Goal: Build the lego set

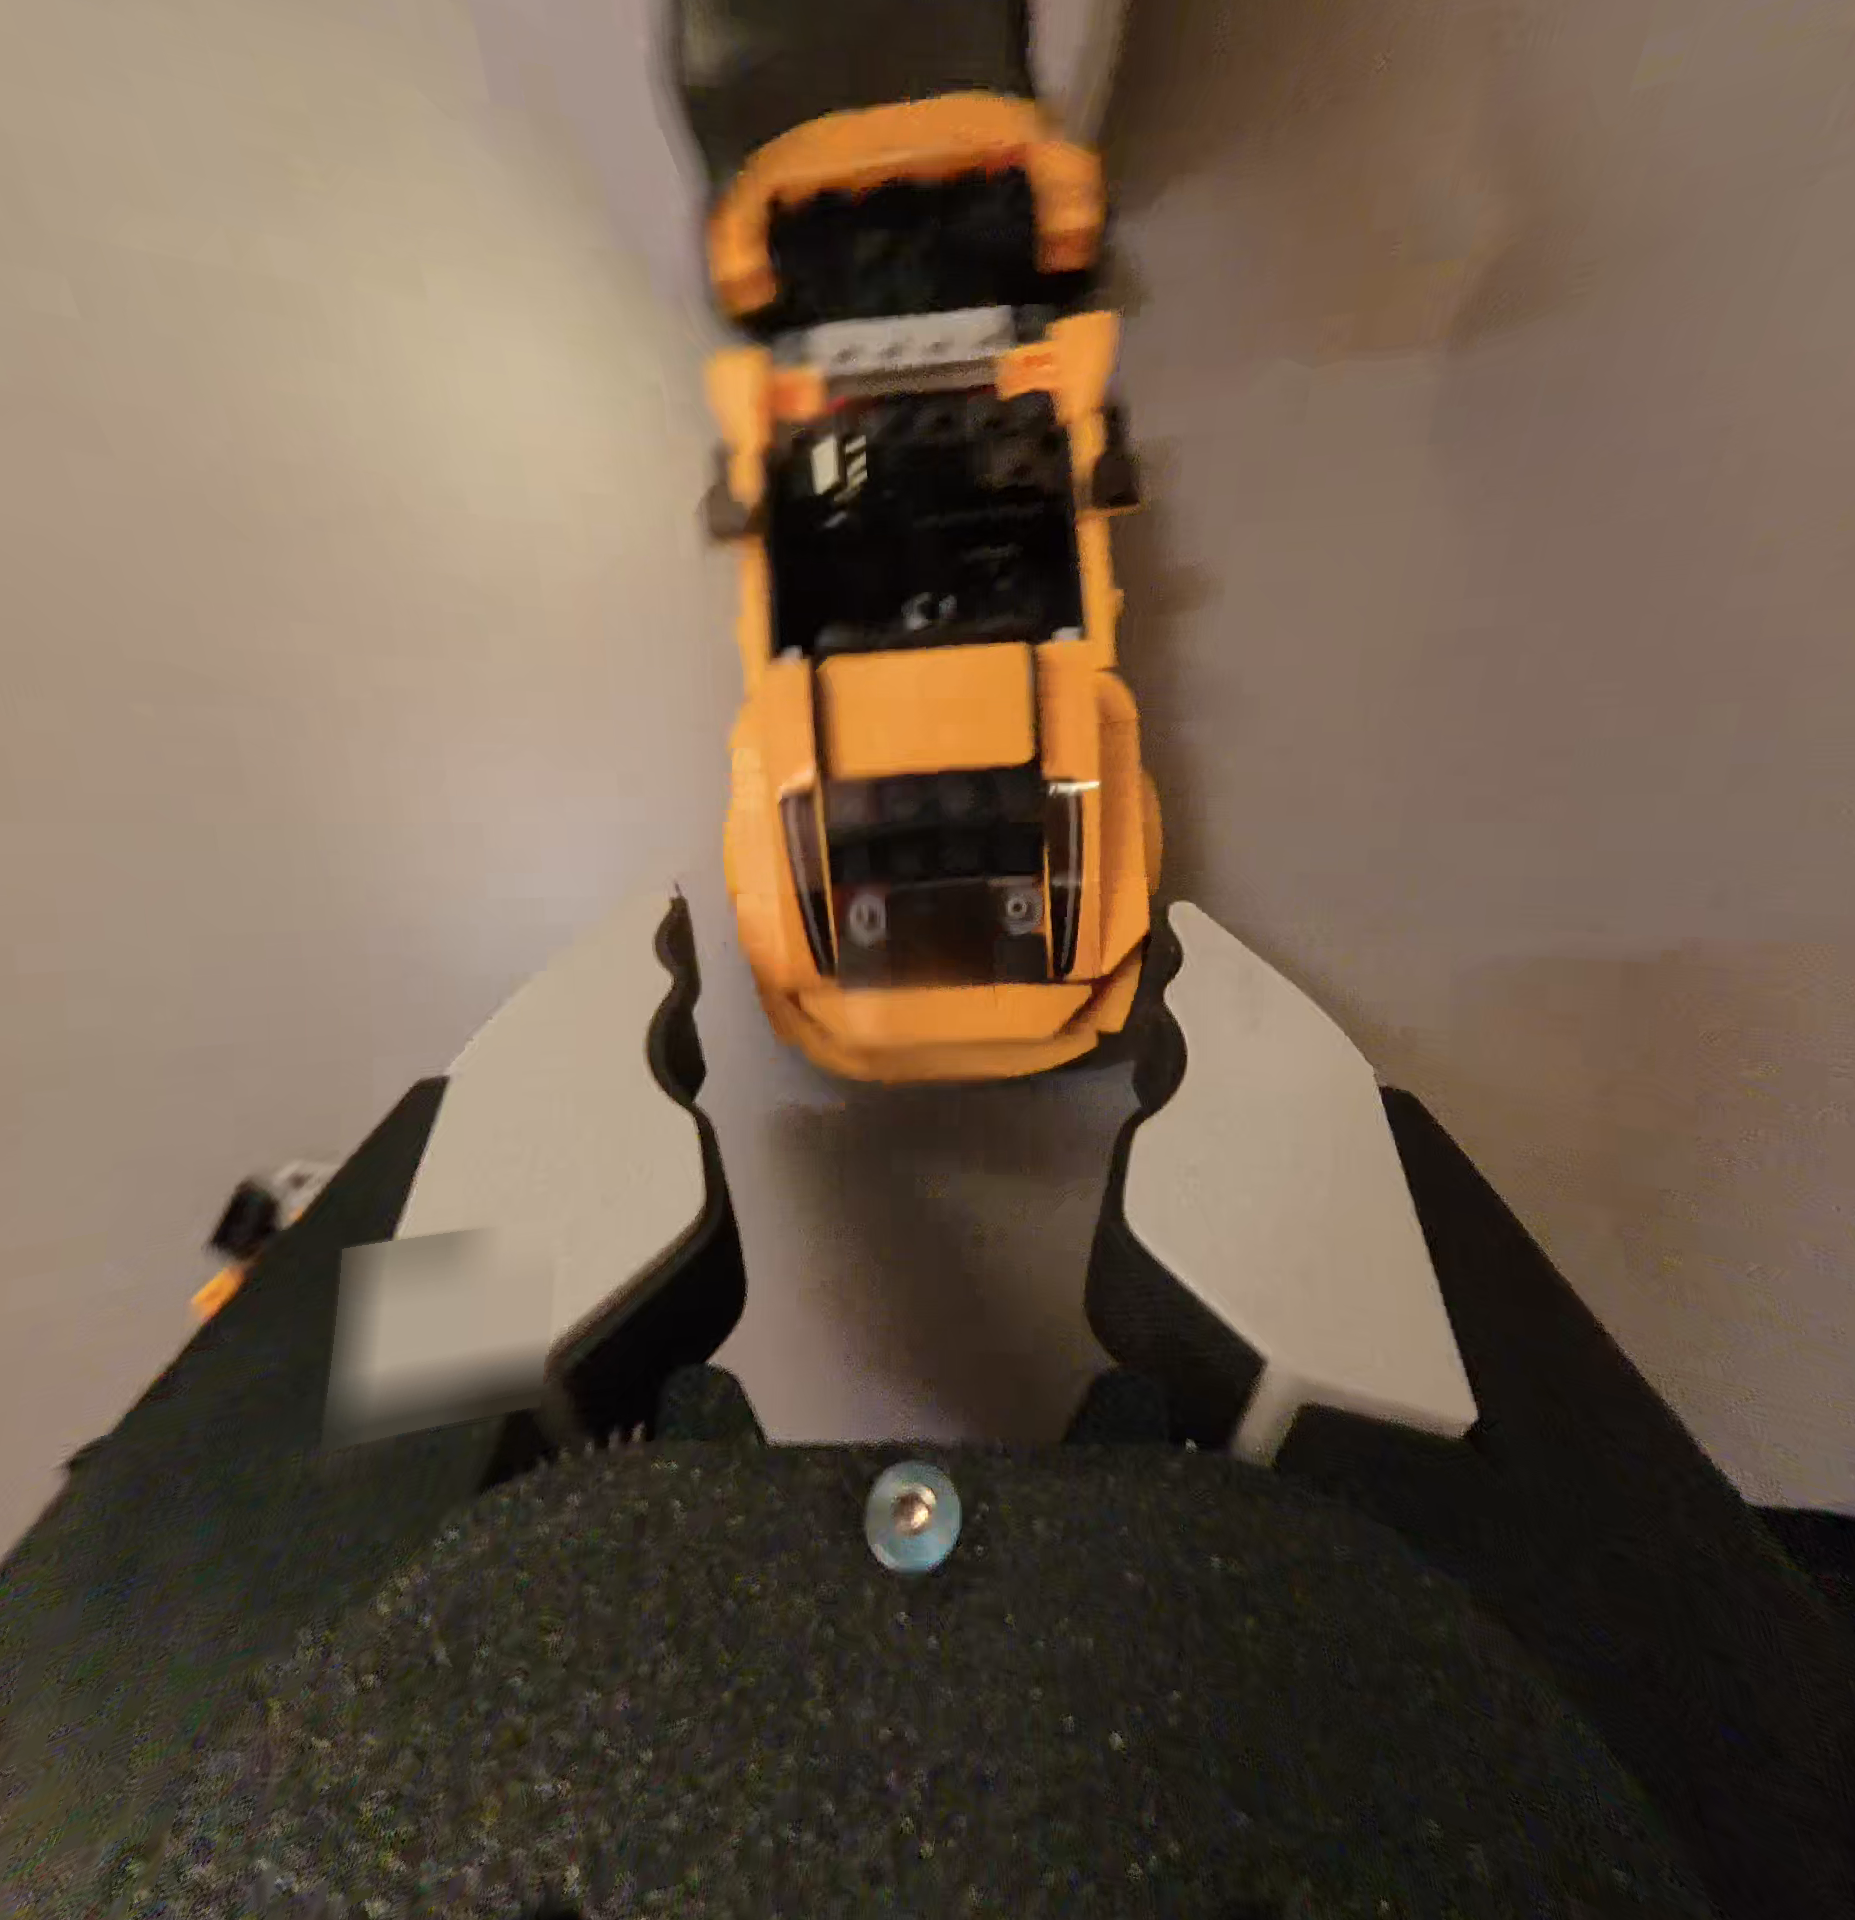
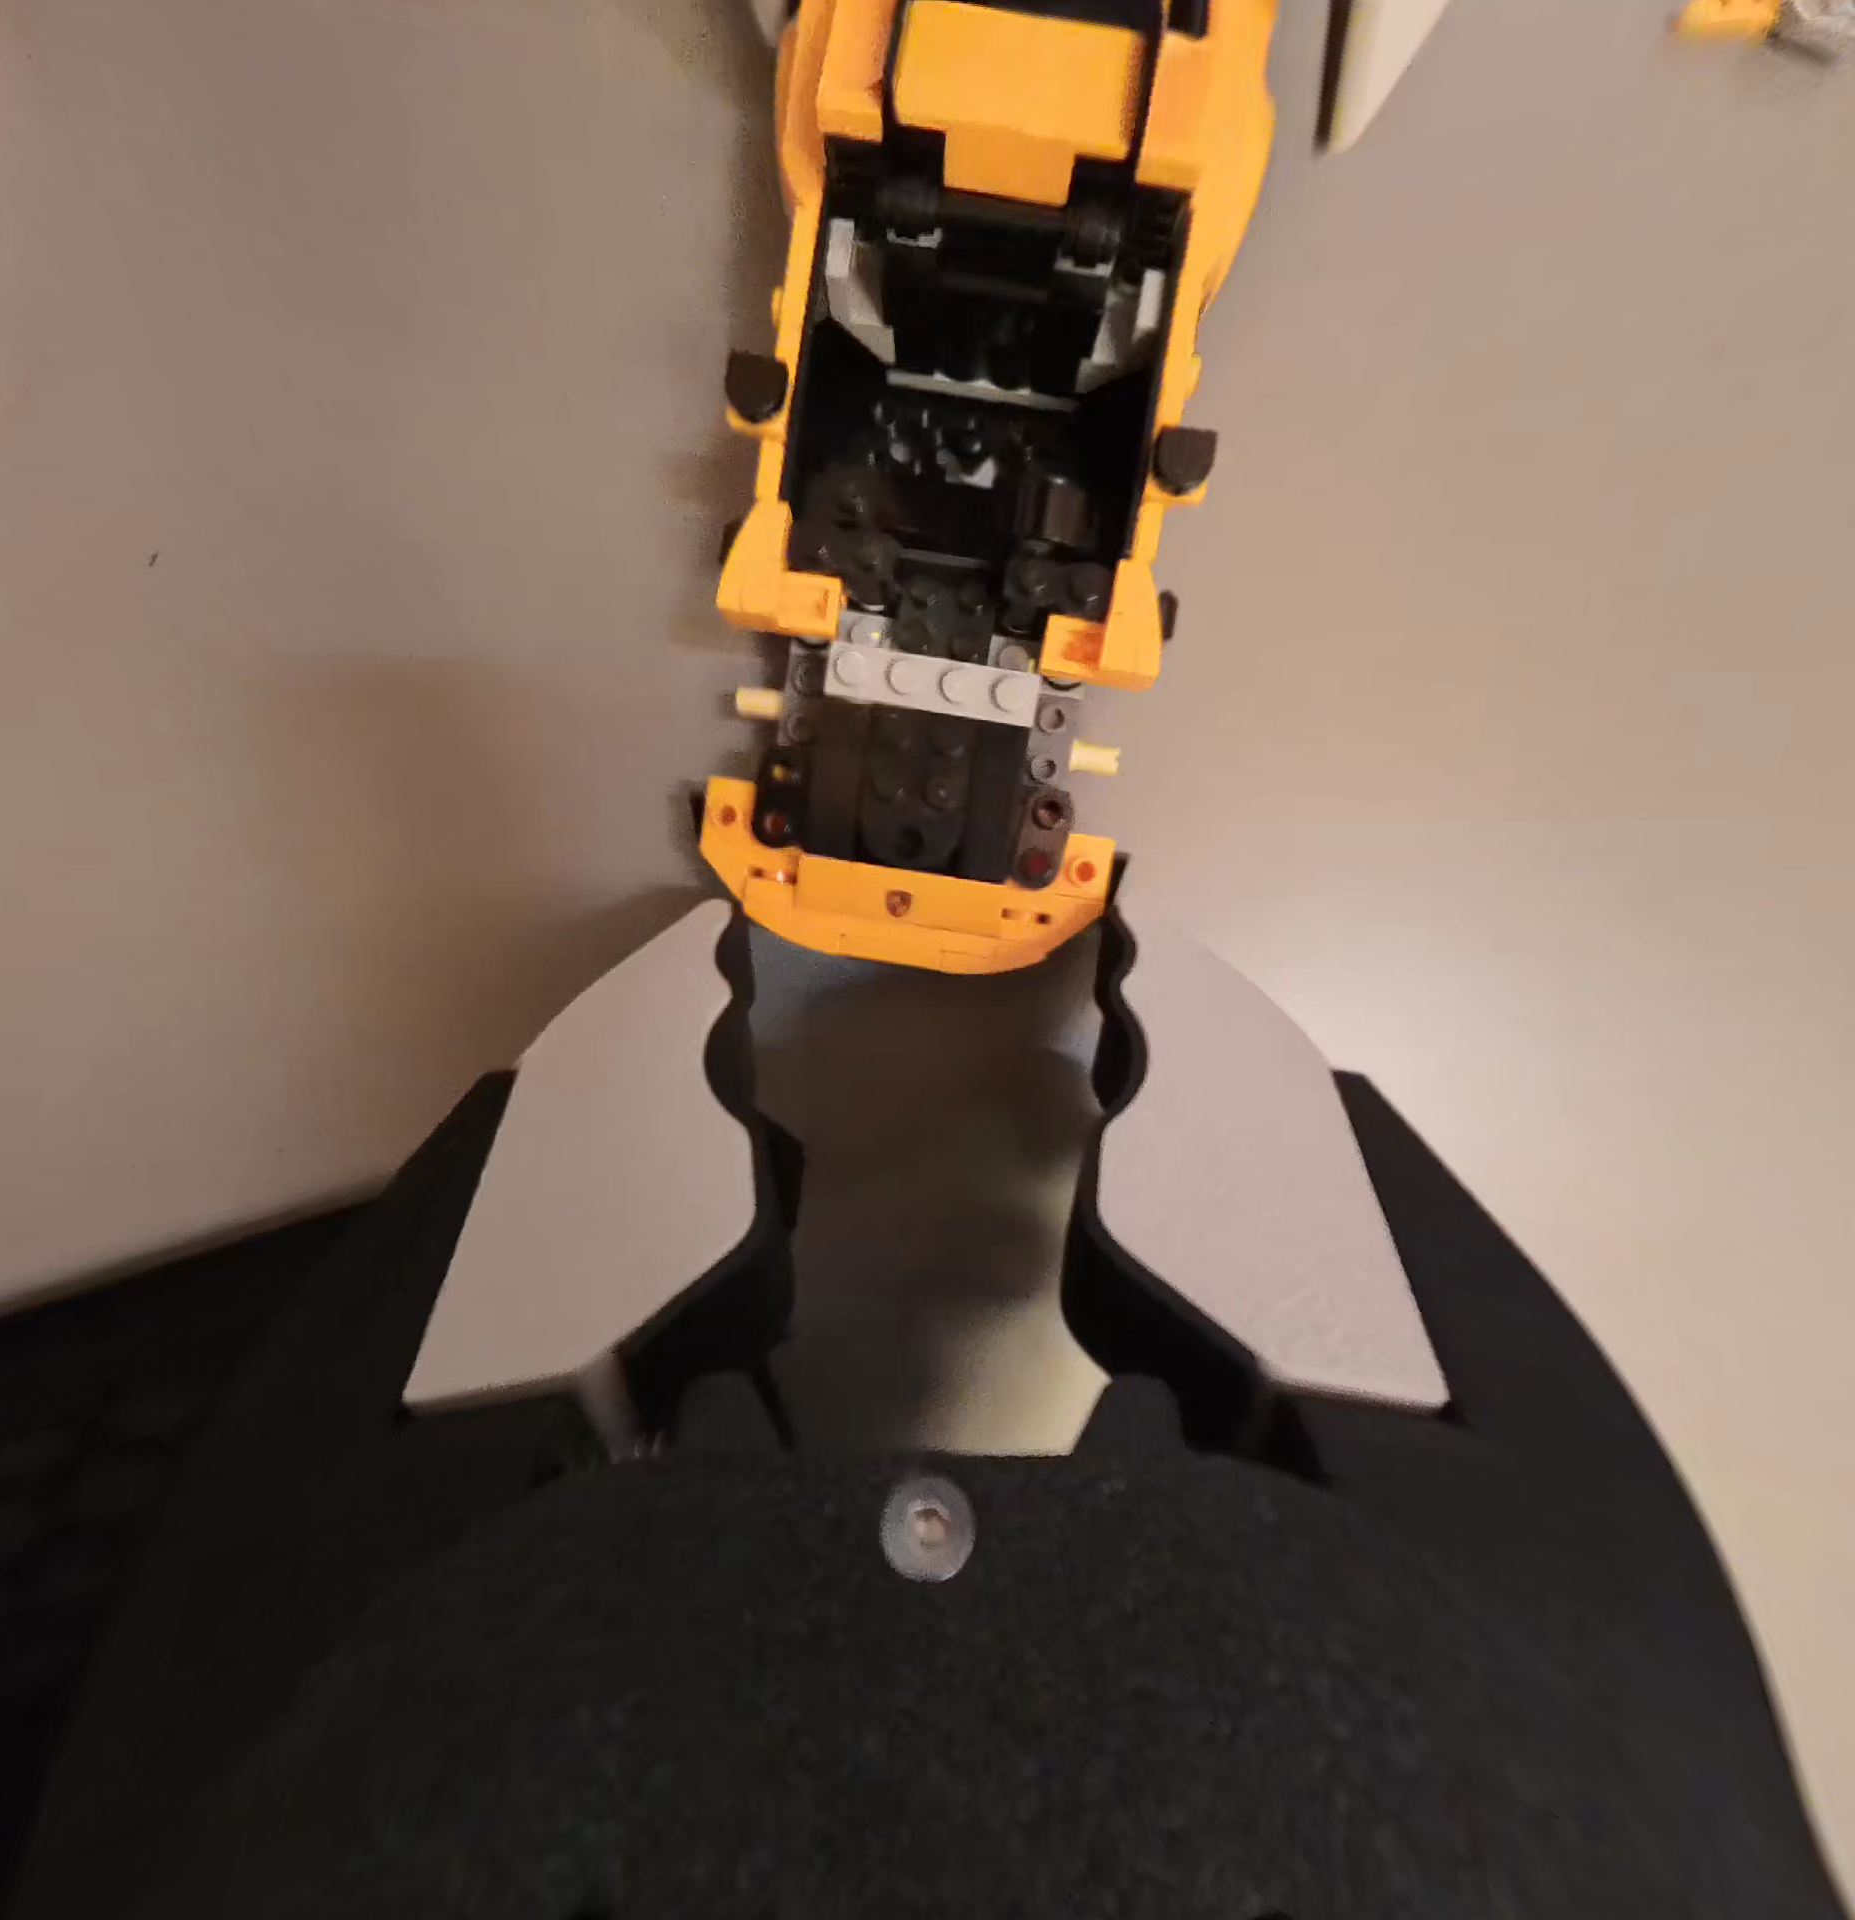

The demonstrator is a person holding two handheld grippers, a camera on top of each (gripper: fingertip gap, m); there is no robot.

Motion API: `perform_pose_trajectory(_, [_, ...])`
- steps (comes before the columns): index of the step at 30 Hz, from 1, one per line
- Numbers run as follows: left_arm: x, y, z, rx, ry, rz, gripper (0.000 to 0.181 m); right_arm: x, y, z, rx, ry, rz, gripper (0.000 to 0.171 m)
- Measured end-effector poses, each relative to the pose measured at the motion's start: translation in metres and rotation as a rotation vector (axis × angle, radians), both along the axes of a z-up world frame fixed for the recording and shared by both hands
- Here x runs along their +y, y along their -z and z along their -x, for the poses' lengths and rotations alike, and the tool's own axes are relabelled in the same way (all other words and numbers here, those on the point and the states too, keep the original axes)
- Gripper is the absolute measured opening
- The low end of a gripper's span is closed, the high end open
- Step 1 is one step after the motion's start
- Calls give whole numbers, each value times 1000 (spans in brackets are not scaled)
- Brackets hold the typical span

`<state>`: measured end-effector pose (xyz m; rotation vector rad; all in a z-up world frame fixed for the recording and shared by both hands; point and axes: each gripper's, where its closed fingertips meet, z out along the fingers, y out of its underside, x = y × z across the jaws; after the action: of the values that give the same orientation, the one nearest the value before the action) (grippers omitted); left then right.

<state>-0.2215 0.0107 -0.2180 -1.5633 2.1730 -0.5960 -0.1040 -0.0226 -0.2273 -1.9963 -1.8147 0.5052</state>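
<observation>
The pale tabletop (image 1: 279, 623) carries an orange lego car (image 1: 928, 665), half built with no roof and its black inside open, and the car lies flat between the two claws, one at each of its ends. The left claw (image 1: 923, 935) has its fingers apart around one rounded end of the car, and the right claw (image 2: 918, 925) also stands apart, just at the opposite end, where a grey studded plate (image 2: 931, 684) crosses the body. Some small loose pieces (image 1: 258, 1236) lie well to the side of the car, beside the left claw.
</observation>
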Motion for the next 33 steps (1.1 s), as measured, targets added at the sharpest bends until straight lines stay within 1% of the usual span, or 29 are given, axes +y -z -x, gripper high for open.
perform_pose_trajectory(1, [12, -1, -1, -15, -40, -13, 78, -1, 0, -3, -4, 59, -3, 63])
perform_pose_trajectory(3, [40, -4, -4, -62, -178, -77, 71, -10, -1, -9, -6, 178, -3, 44])
perform_pose_trajectory(5, [67, -9, -9, -134, -367, -164, 54, -24, -5, -7, 11, 248, -17, 34])
perform_pose_trajectory(6, [70, -9, -12, -164, -426, -172, 49, -35, -7, 0, 37, 254, -9, 32])
perform_pose_trajectory(8, [68, -6, -16, -176, -480, -183, 47, -58, -13, 18, 89, 210, -12, 27])
perform_pose_trajectory(10, [59, -4, -18, -166, -455, -180, 44, -64, -18, 24, 100, 163, -93, 27])
perform_pose_trajectory(11, [50, -4, -19, -158, -431, -141, 41, -60, -23, 23, 114, 156, -134, 28])
perform_pose_trajectory(13, [30, -3, -24, -159, -391, -16, 38, -40, -33, 14, 173, 199, -194, 34])
perform_pose_trajectory(14, [20, -4, -28, -174, -373, 40, 38, -25, -32, 3, 153, 240, -213, 38])
perform_pose_trajectory(16, [3, -5, -38, -195, -332, 131, 46, -13, -22, -9, 105, 288, -142, 45])
perform_pose_trajectory(18, [-10, -6, -46, -209, -286, 179, 51, -16, -17, 0, 124, 287, -64, 53])
perform_pose_trajectory(20, [-14, -5, -49, -218, -267, 196, 58, -12, -4, 2, 53, 297, -97, 47])
perform_pose_trajectory(21, [-16, -4, -49, -217, -259, 205, 60, -12, -4, 7, 64, 298, -106, 40])
perform_pose_trajectory(22, [-19, -5, -48, -216, -250, 214, 62, -12, -6, 11, 78, 312, -106, 27])
perform_pose_trajectory(26, [-25, -8, -41, -197, -230, 178, 63, -13, -5, 19, 70, 425, -117, 26])
perform_pose_trajectory(29, [-30, -5, -32, -168, -213, 122, 60, -18, -6, 30, 75, 611, -93, 26])
perform_pose_trajectory(31, [-31, 1, -25, -135, -218, 86, 61, -17, -10, 46, 105, 730, -127, 25])
perform_pose_trajectory(33, [-35, 6, -21, -109, -222, 90, 68, -23, -10, 72, 127, 717, -187, 23])
